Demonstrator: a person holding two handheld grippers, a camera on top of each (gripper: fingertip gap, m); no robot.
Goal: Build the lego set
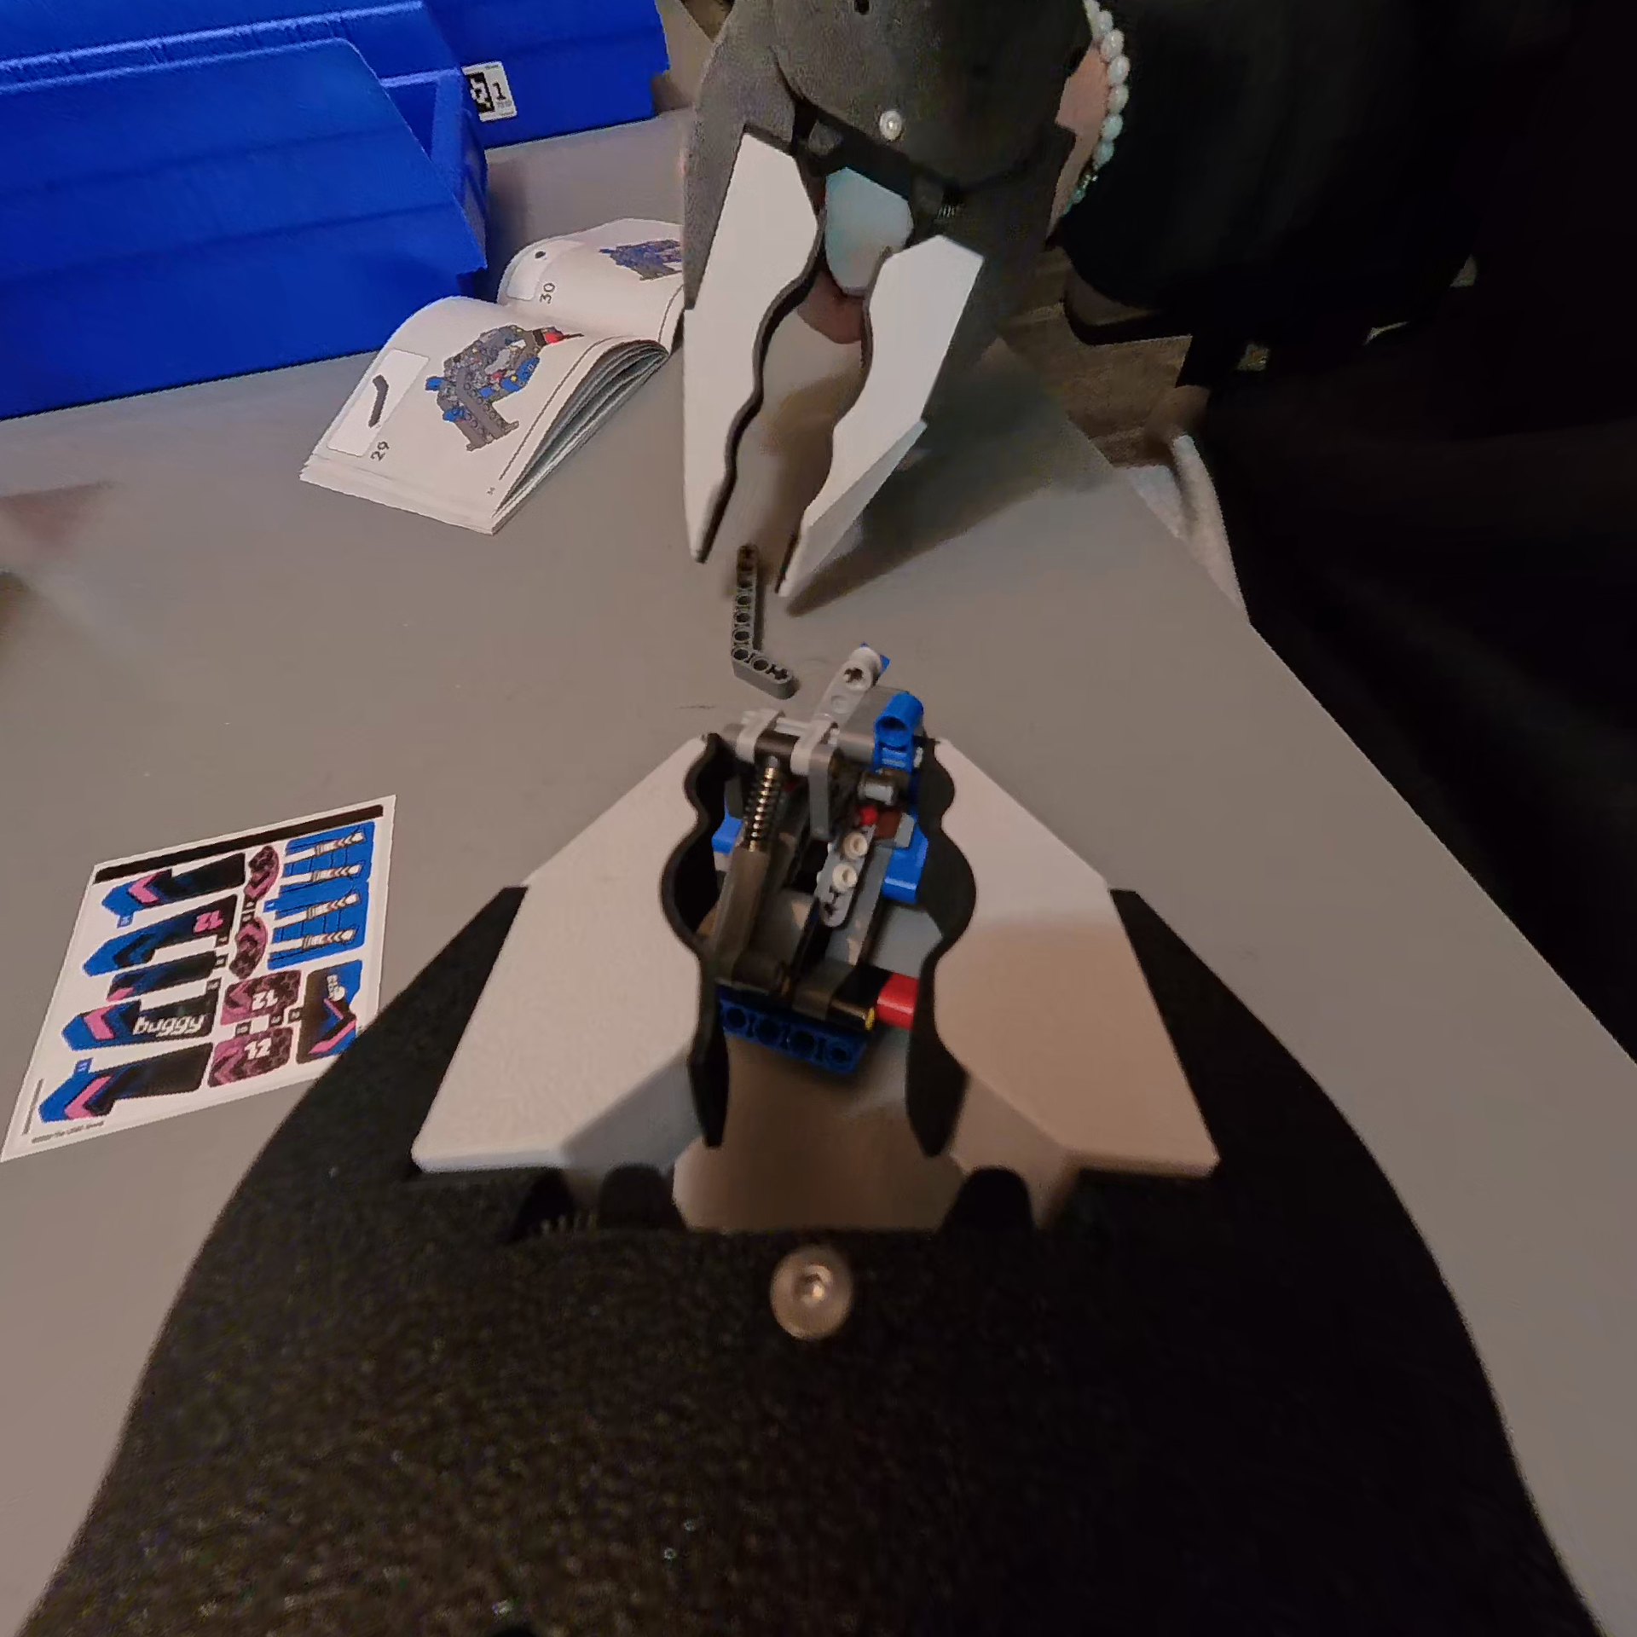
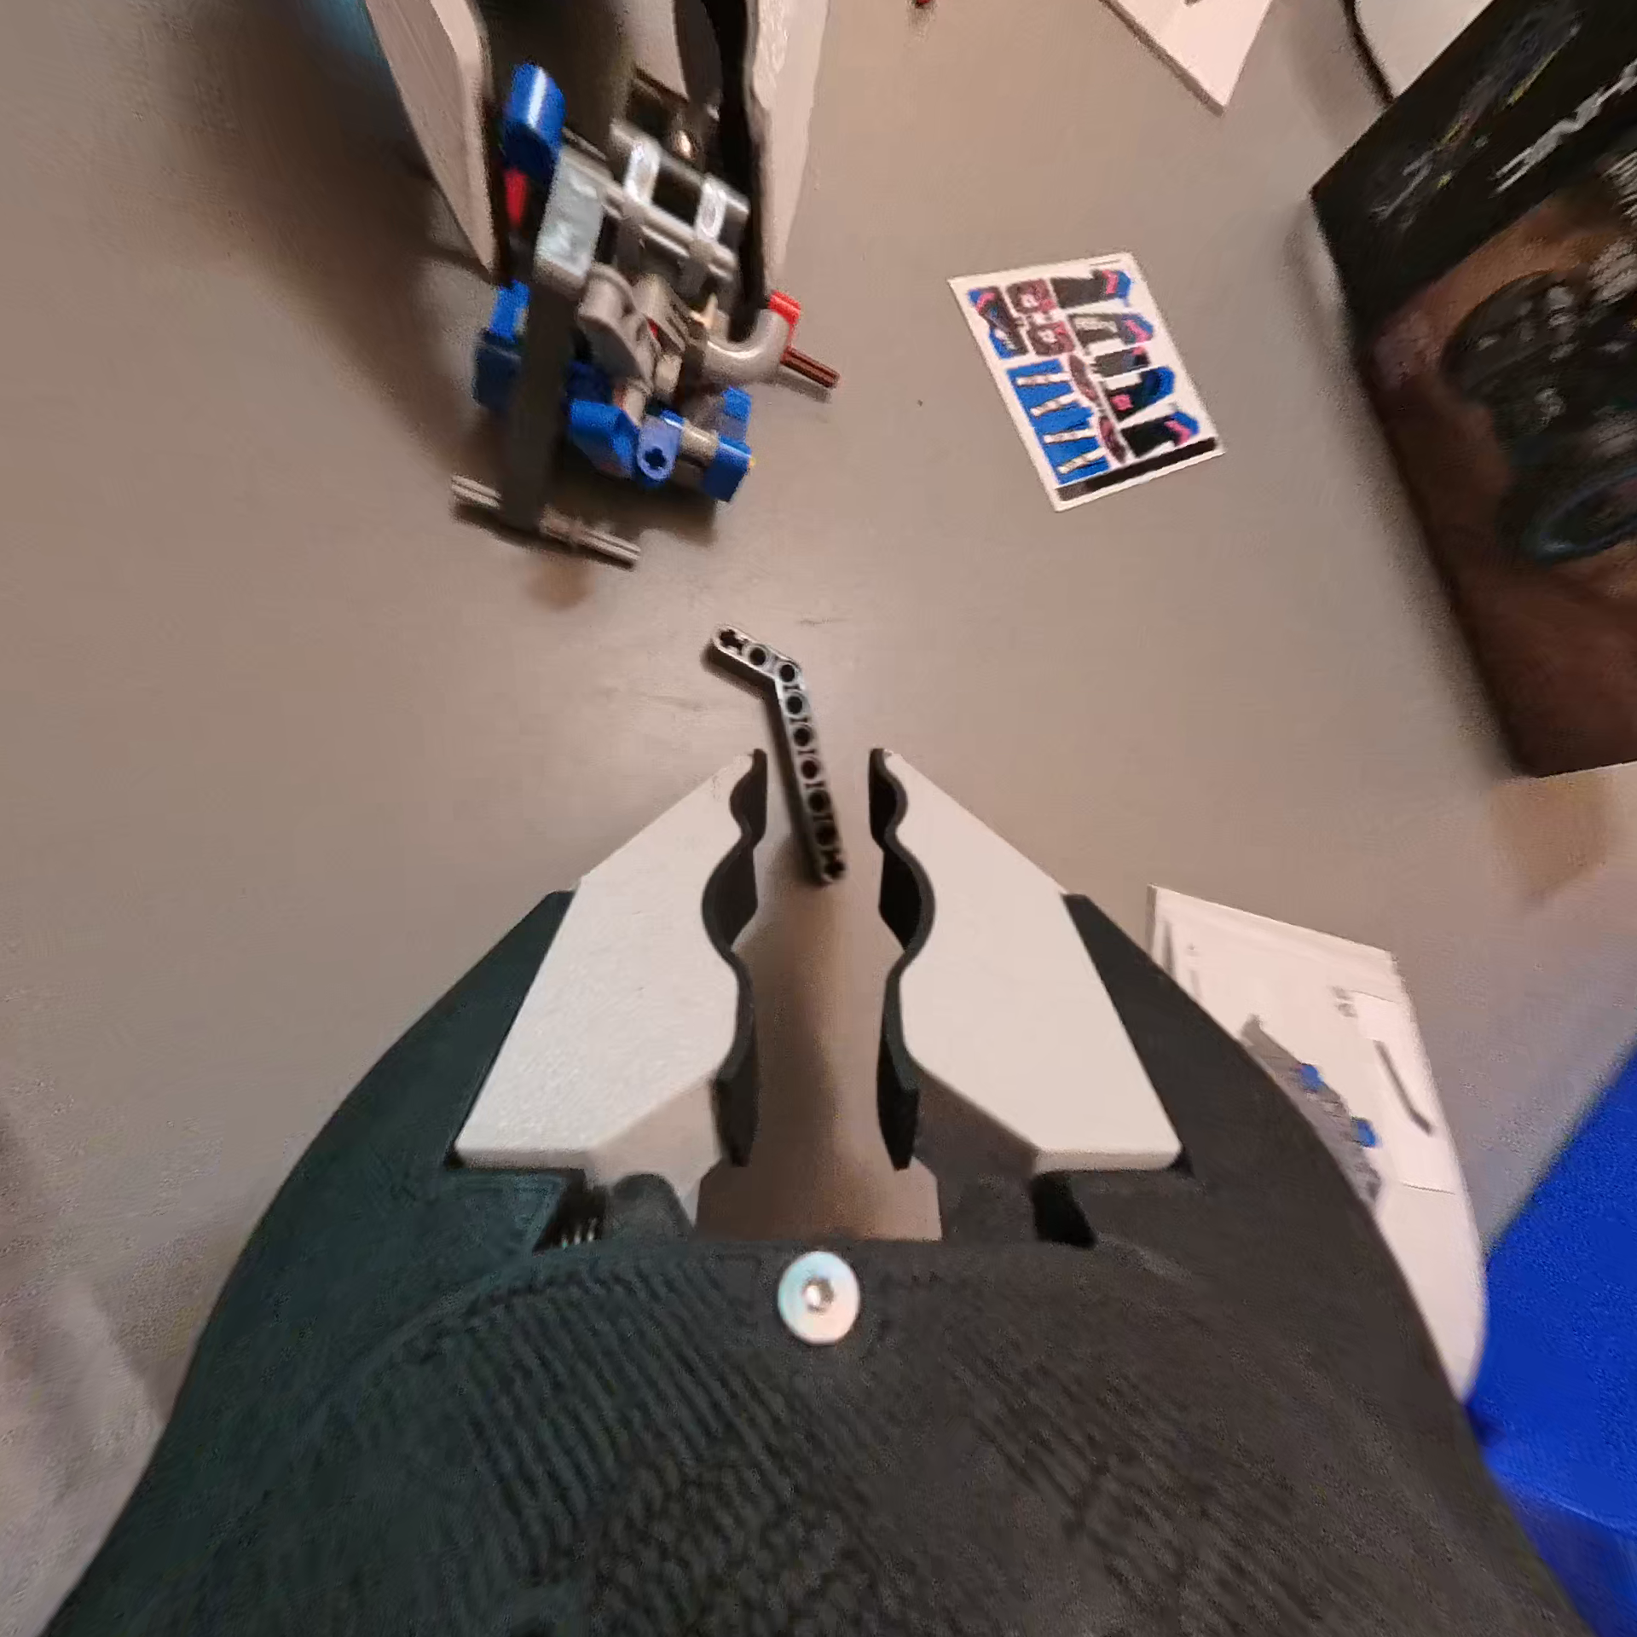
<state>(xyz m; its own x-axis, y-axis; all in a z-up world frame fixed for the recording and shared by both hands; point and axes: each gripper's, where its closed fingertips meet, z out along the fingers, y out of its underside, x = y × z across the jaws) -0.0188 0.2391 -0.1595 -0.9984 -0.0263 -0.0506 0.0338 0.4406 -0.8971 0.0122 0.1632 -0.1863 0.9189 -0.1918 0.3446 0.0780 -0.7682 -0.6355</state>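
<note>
My left gripper [image 1: 819,753] is shut on a blue and grey lego assembly [image 1: 819,877] with a spring and a red pin, resting on the grey table [image 1: 443,673]. The assembly also shows in the right wrist view [image 2: 611,328]. A dark grey bent beam with holes [image 1: 753,629] lies flat on the table just beyond it. My right gripper [image 2: 815,757] is open, its fingers [image 2: 655,886] on either side of the near end of the beam [image 2: 802,753], not touching it. The right gripper also shows in the left wrist view [image 1: 744,567].
An open instruction booklet [image 1: 496,399] and blue bins [image 1: 221,195] lie at the back left. A sticker sheet [image 1: 213,965] lies to the left, also in the right wrist view [image 2: 1085,381]. A dark set box [image 2: 1506,354] stands at the right. A person's dark sleeve [image 1: 1417,354] is at the right. Spacing between my two grippers at the tips: around 9 centimetres.
</note>
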